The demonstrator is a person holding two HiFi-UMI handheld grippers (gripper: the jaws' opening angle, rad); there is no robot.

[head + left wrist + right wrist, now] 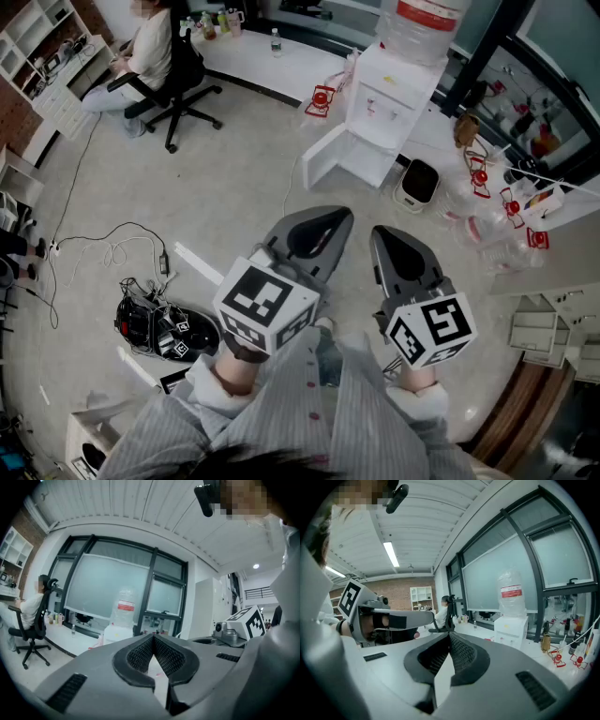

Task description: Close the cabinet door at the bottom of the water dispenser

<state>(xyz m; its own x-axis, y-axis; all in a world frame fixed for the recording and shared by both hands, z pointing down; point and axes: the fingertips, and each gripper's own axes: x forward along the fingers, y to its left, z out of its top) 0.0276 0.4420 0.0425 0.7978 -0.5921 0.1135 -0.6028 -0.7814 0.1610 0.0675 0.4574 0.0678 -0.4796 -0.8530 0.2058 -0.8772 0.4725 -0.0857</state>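
Observation:
The white water dispenser (394, 94) stands at the far side of the floor with a big bottle (422, 23) on top. Its bottom cabinet door (323, 161) stands swung open to the left. My left gripper (342, 217) and right gripper (380, 232) are held side by side close to my body, well short of the dispenser, both shut with nothing between them. In the left gripper view the closed tips (153, 637) point toward the dispenser (117, 632). In the right gripper view the dispenser (511, 627) stands right of the closed tips (450, 634).
A person sits on an office chair (173, 89) at the back left by a white counter (272, 66). Cables and black gear (150, 323) lie on the floor at left. A small white bin (417, 183) and several clear bottles (487, 225) stand right of the dispenser.

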